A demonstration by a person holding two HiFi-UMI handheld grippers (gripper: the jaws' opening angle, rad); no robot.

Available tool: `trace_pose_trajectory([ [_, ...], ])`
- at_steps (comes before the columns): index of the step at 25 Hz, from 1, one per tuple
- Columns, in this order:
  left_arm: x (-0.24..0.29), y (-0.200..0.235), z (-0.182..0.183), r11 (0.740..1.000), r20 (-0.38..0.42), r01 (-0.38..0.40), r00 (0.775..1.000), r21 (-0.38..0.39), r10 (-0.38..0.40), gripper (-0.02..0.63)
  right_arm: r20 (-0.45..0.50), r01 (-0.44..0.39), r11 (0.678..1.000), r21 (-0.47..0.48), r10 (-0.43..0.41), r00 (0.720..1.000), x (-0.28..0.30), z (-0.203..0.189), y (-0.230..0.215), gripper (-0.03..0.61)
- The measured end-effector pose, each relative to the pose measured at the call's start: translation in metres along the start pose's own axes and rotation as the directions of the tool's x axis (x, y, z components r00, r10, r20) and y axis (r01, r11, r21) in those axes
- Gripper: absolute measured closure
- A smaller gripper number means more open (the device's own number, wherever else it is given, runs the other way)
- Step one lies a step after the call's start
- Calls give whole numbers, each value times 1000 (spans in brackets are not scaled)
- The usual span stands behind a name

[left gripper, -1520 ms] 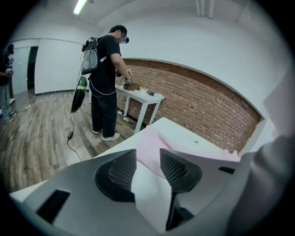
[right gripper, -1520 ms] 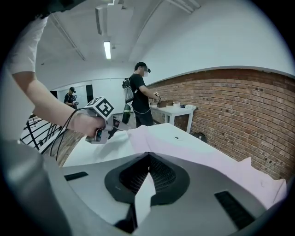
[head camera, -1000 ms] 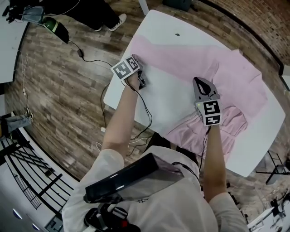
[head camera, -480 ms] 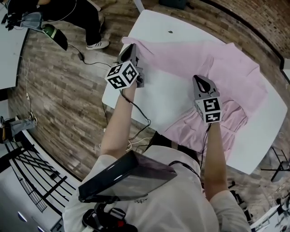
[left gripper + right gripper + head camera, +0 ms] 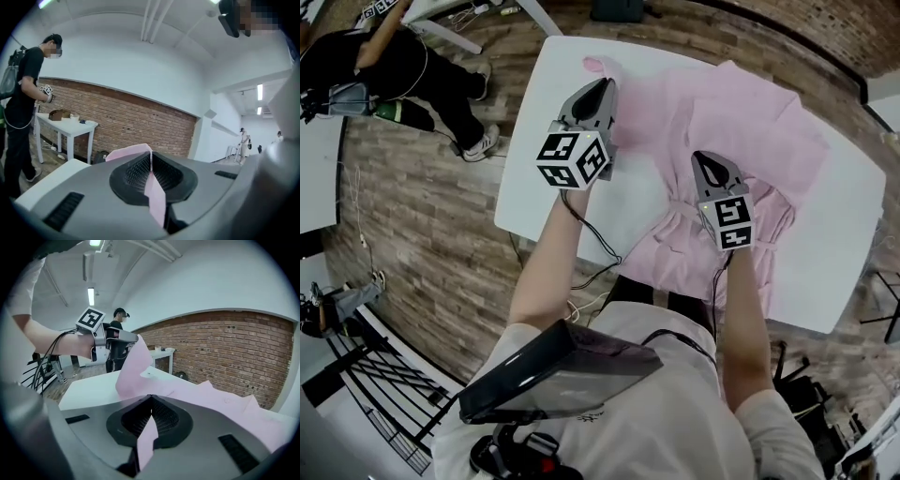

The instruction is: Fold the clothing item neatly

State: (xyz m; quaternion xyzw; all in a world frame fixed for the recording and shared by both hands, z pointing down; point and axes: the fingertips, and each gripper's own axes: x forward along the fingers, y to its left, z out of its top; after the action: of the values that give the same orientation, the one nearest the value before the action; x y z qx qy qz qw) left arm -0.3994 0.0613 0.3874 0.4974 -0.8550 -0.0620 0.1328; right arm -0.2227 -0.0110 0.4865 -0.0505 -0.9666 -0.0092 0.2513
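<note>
- Pink cloth of a shirt (image 5: 741, 122) covers much of the white surface (image 5: 534, 178); it lies fairly flat at the far side and is bunched near our edge.
- We hold the left gripper (image 5: 602, 86) above the shirt's left part. Its fingers (image 5: 131, 171) have just been closing and are now clenched on a thin fold of the pink cloth, which sticks out past the tips as a small flap.
- We hold the right gripper (image 5: 710, 159) over the middle of the shirt's near part. Its fingers (image 5: 164, 416) are pinched tight on another strip of the same cloth.
- In the right gripper view, the cloth rises from the surface in a tall peak up to the left gripper, so that part hangs in the air.
- The two grippers are well apart, with the left one farther from us.
- On the wooden floor (image 5: 422, 216) beside the surface, a person (image 5: 21, 103) in black stands at a small white table (image 5: 70, 124) before a brick wall (image 5: 140, 119).
</note>
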Motion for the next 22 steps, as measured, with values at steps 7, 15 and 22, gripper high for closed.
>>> trace_pose_trajectory([
  [7, 66, -115, -18, 987, -45, 151, 988, 45, -149, 598, -19, 132, 990, 59, -131, 991, -65, -33, -53, 575],
  [15, 119, -269, -94, 947, -178, 269, 955, 176, -238, 598, -60, 244, 962, 121, -238, 969, -133, -82, -114, 575],
  [22, 132, -336, -179, 894, -325, 374, 901, 247, -287, 598, -107, 306, 938, 163, -291, 951, -174, -124, -147, 575],
])
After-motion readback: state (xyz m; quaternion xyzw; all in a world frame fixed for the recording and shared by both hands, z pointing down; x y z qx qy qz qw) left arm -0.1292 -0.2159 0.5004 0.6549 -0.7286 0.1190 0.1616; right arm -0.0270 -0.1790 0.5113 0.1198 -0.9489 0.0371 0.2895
